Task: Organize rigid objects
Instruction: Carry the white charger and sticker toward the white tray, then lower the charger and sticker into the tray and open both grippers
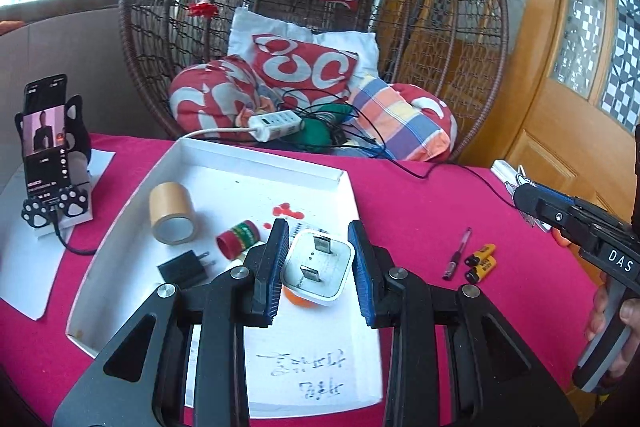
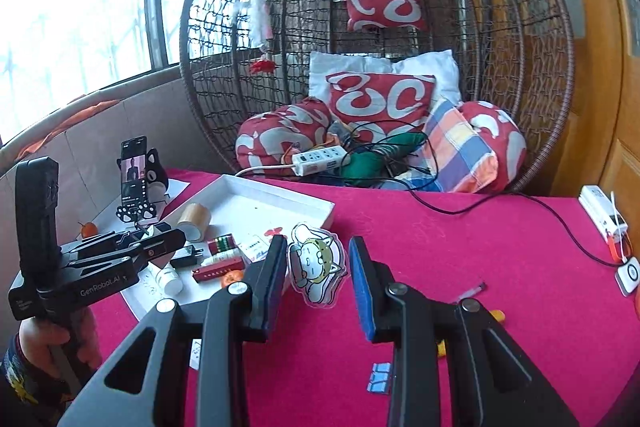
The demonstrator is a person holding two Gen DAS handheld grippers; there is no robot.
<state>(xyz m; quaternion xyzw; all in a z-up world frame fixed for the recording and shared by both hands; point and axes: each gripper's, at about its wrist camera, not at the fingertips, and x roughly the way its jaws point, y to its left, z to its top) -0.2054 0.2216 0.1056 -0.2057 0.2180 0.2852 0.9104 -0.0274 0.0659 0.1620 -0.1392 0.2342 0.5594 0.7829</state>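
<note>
White charger plug (image 1: 318,269) gripped by left gripper (image 1: 319,267) above white tray (image 1: 256,163), cat sticker (image 2: 316,263) pinched by right gripper (image 2: 318,279) beside tray.

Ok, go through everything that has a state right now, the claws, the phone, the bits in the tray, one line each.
left claw, shut on the white charger, above the white tray
right claw, shut on the cat charm
phone, upright in its stand, screen lit
tape roll, on its side in the tray
black charger, lying in the tray
batteries, on the red cloth, outside the tray
</note>
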